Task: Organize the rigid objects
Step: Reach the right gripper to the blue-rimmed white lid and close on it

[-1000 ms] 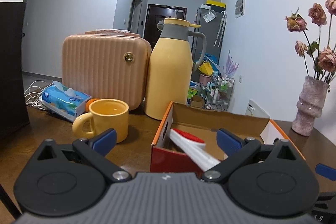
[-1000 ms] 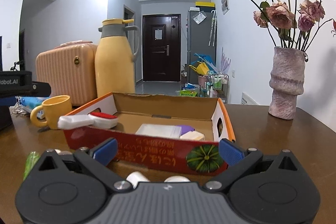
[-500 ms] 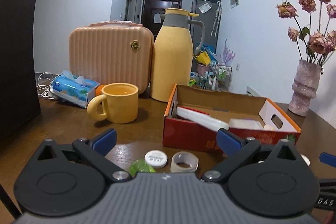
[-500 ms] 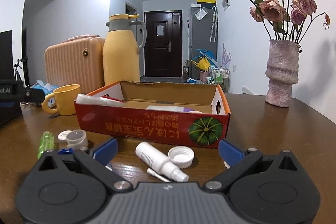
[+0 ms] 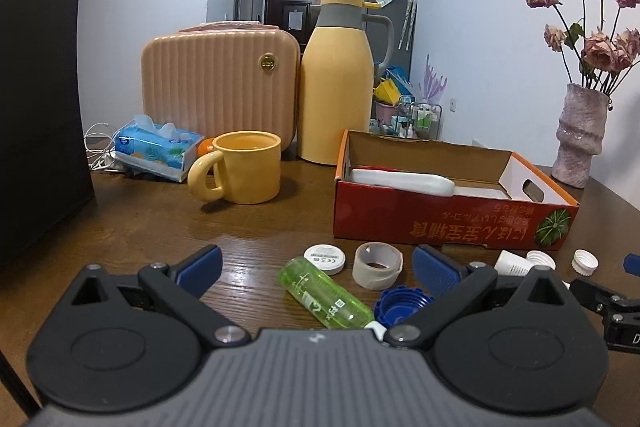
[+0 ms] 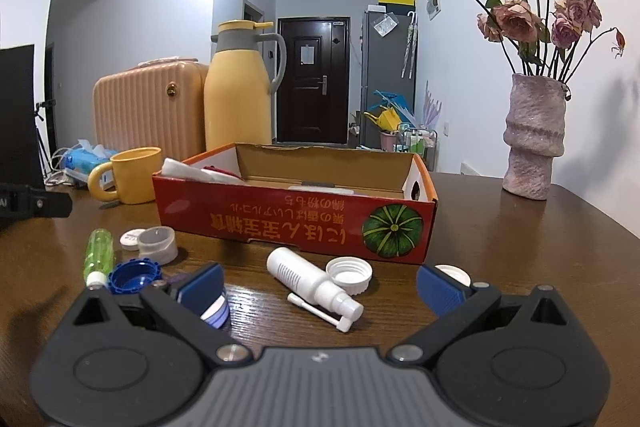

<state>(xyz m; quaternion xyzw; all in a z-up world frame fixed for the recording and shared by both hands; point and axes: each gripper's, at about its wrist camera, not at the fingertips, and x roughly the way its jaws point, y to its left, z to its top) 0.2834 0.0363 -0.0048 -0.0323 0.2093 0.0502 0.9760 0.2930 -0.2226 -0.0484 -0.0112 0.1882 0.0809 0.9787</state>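
Note:
A red cardboard box (image 5: pixel 452 219) (image 6: pixel 296 223) sits mid-table with a white and red item (image 5: pixel 400 181) lying inside. In front of it lie a green bottle (image 5: pixel 326 293) (image 6: pixel 98 253), a white round lid (image 5: pixel 325 258), a tape roll (image 5: pixel 377 265) (image 6: pixel 158 245), a blue cap (image 5: pixel 400 303) (image 6: pixel 134 275), a white spray bottle (image 6: pixel 314 283) and white caps (image 6: pixel 349 275). My left gripper (image 5: pixel 316 269) is open, low over the green bottle. My right gripper (image 6: pixel 320 285) is open around the spray bottle, holding nothing.
Behind the box stand a yellow mug (image 5: pixel 240 171), a yellow thermos jug (image 5: pixel 338 83), a peach case (image 5: pixel 220 87), a tissue pack (image 5: pixel 156 147) and a black bag (image 5: pixel 36 107). A vase with dried roses (image 6: pixel 534 139) stands at the right.
Both grippers have pulled back from the box toward the table's near edge. The small items in front of the box have come into view between the fingers. Both stayed open.

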